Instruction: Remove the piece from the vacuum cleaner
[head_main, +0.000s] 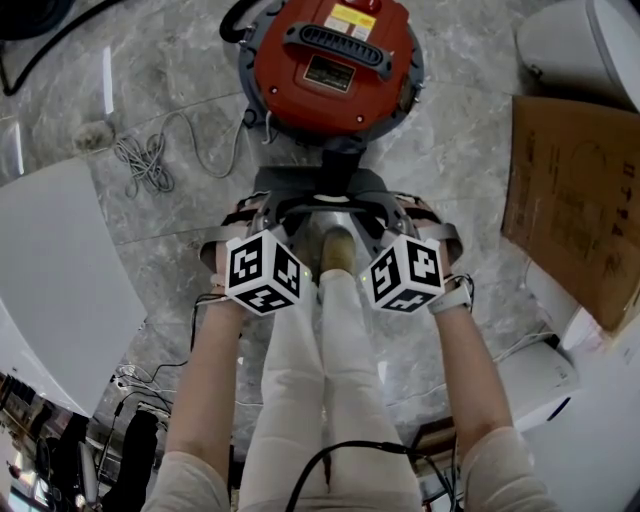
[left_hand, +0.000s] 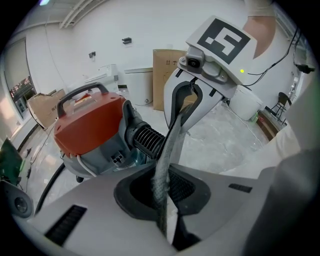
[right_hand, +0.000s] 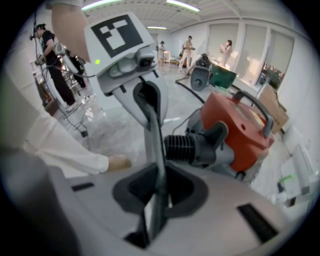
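Observation:
A red and grey vacuum cleaner (head_main: 335, 60) stands on the marble floor in front of me. A thin grey flat piece (head_main: 335, 195) reaches from its black ribbed port (left_hand: 146, 140) toward me. My left gripper (head_main: 290, 225) and right gripper (head_main: 385, 225) face each other across the piece, one on each side. In the left gripper view the piece (left_hand: 167, 150) runs edge-on between the jaws of the left gripper (left_hand: 162, 195), which is shut on it. The right gripper view shows the same: the right gripper (right_hand: 157, 195) is shut on the piece (right_hand: 155, 135), beside the ribbed port (right_hand: 182, 147).
A cardboard box (head_main: 575, 190) leans at the right, with a white appliance (head_main: 580, 40) behind it. A coiled white cable (head_main: 150, 155) lies left of the vacuum, near a white panel (head_main: 50, 270). My legs in white trousers are below the grippers. People stand far back (right_hand: 190, 47).

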